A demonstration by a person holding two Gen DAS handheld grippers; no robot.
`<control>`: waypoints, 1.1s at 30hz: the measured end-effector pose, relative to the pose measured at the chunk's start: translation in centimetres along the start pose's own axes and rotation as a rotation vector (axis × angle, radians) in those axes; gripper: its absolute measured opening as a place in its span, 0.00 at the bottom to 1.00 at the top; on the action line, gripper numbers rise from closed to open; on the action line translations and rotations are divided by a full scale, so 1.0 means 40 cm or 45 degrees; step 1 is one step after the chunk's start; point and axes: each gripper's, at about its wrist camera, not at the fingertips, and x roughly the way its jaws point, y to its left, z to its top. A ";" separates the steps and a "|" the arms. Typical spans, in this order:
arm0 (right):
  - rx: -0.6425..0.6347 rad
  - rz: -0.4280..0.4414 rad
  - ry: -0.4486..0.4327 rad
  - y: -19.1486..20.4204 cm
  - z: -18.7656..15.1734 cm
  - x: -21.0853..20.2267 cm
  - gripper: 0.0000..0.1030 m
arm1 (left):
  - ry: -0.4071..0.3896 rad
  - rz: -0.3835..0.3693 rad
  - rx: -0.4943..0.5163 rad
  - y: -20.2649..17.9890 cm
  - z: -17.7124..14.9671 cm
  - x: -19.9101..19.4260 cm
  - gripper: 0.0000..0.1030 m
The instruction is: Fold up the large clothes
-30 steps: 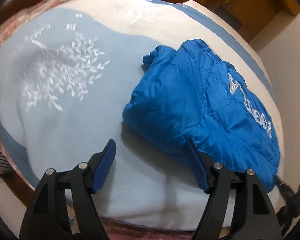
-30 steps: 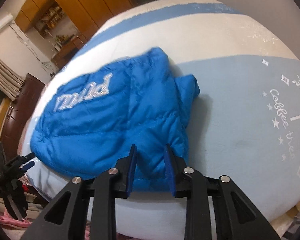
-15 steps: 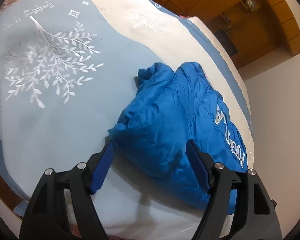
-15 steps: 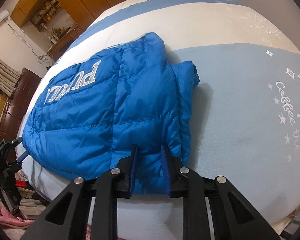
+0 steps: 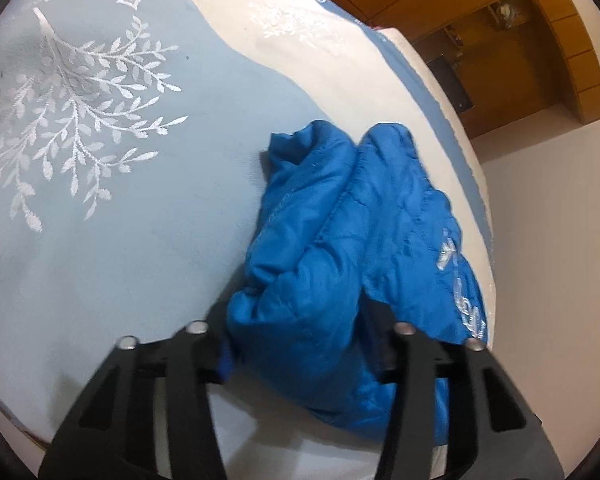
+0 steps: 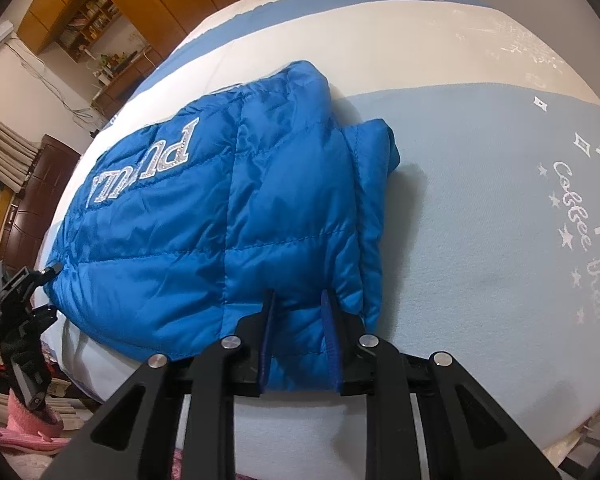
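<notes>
A wide bed (image 6: 480, 240) with a light blue and cream cover fills both views, a white leafy tree print (image 5: 80, 120) on its left part seen from the left wrist; on its near edge lies the blue padded jacket (image 6: 228, 220), already folded to a thick bundle, its silver lettering (image 6: 148, 168) turned up toward the far left; probably both grips are placed at the near hem so the bundle can be lifted evenly for the next fold; the left gripper (image 5: 300, 348) has just been closing and now presses a puffy corner of the jacket; the right gripper (image 6: 298, 340) is clamped narrowly on the near hem; a dark tripod-like stand (image 6: 16, 320) is at the far left.
</notes>
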 end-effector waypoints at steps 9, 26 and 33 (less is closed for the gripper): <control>0.010 -0.031 0.027 0.000 0.020 0.021 0.21 | 0.077 0.025 0.160 0.010 -0.003 0.063 0.40; 0.004 -0.047 -0.005 0.012 0.005 0.037 0.21 | 0.096 0.024 0.254 -0.012 0.019 0.075 0.39; 0.030 -0.016 0.041 -0.004 0.026 0.011 0.22 | -0.006 0.028 0.402 -0.116 0.016 -0.013 0.31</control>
